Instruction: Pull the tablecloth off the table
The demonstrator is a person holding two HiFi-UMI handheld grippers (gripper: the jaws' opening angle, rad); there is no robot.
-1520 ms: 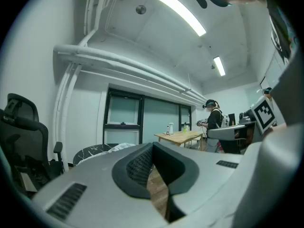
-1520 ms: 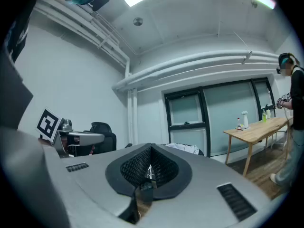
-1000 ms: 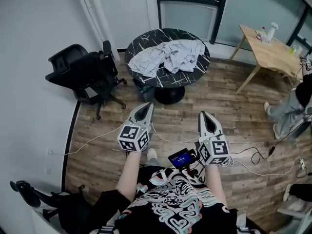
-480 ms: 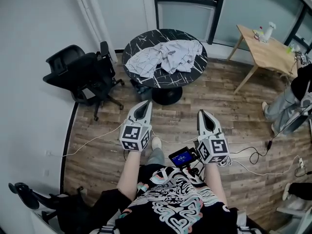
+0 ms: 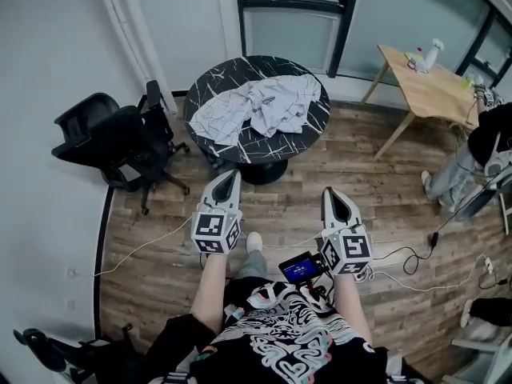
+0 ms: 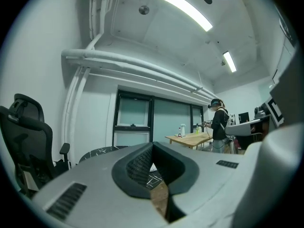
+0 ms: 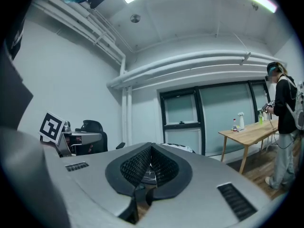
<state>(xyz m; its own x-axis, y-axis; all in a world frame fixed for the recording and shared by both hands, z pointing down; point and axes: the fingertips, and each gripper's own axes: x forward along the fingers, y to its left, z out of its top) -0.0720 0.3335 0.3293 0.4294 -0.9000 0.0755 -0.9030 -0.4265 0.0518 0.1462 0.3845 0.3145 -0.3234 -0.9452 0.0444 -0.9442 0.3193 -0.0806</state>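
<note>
A crumpled pale grey tablecloth (image 5: 260, 109) lies bunched on top of a round black marble-patterned table (image 5: 205, 93) ahead of me in the head view. My left gripper (image 5: 227, 176) is shut and empty, held well short of the table over the wood floor. My right gripper (image 5: 330, 194) is shut and empty too, beside it to the right. In the left gripper view the closed left gripper (image 6: 152, 147) points at the table (image 6: 97, 152). The right gripper view shows the closed right gripper (image 7: 151, 149) with the table edge (image 7: 183, 149) just past it.
A black office chair (image 5: 112, 138) stands left of the table. At the right is a wooden table (image 5: 424, 90) with a spray bottle (image 5: 431, 54); a person (image 7: 285, 122) stands by it. Cables (image 5: 416, 254) trail over the wood floor (image 5: 160, 238). Windows (image 5: 288, 22) line the back wall.
The head view has shifted: the table, chair and wooden table now sit further left in the picture. Both grippers stay shut and hold their places in front of me.
</note>
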